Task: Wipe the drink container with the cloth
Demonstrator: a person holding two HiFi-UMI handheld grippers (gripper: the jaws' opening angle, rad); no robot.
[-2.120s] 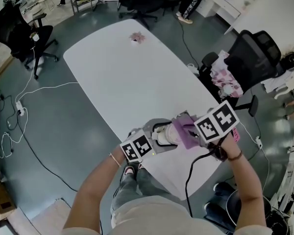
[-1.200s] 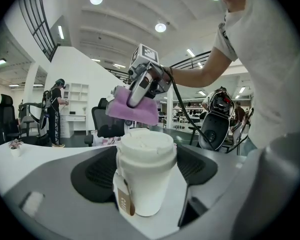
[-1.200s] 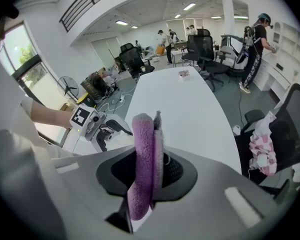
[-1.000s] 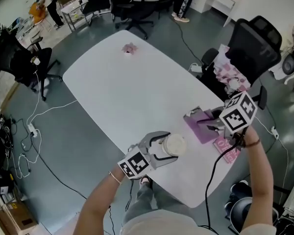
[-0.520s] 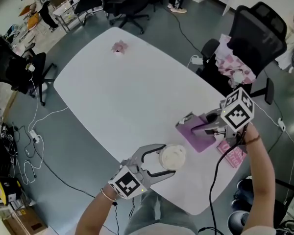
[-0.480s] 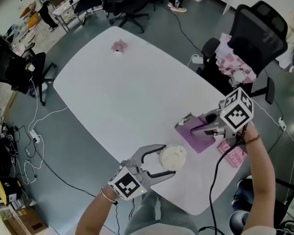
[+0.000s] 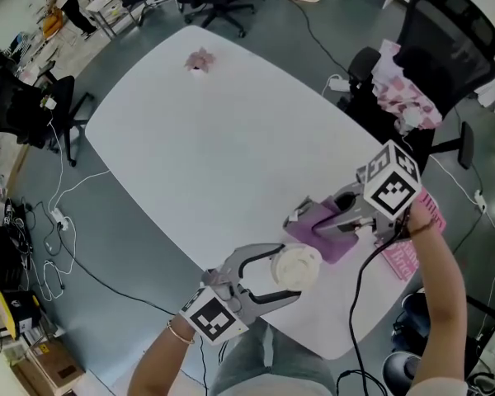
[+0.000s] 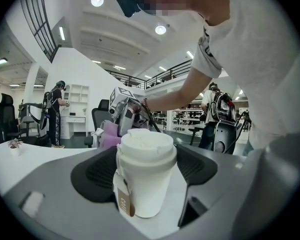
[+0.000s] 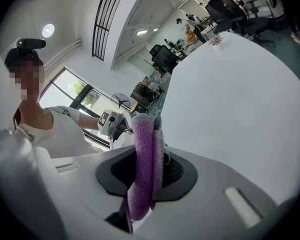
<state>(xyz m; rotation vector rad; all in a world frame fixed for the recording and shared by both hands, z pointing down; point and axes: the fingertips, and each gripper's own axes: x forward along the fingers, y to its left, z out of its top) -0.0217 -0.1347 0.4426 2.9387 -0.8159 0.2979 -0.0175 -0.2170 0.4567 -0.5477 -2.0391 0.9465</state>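
**Asker:** When you look down through the head view, where does everything lie?

**Me:** The white paper cup (image 7: 298,264) sits between the tips of my left gripper (image 7: 290,272), over the near end of the white table (image 7: 214,139). My right gripper (image 7: 301,219) reaches in from the right with the purple cloth (image 7: 320,236). The cloth is just beside the cup, on its far side. Whether the two touch, I cannot tell from up there.

**Asker:** And the left gripper view?

**Me:** My jaws stand wide, yet they are closed on the cup, with a dark pad lying against each side of it. The cup is upright with its lid (image 8: 146,140) on, and a small brown tag (image 8: 124,204) hangs down its front. Behind it I see the cloth and the right gripper's marker cube (image 8: 121,95), near the cup but apart from it.

**Asker:** The right gripper view?

**Me:** Those jaws are pressed onto the folded cloth. It rises from between the pads as a thick purple fold, and a little of it hangs out below them. Past it the white tabletop runs away toward the far end.
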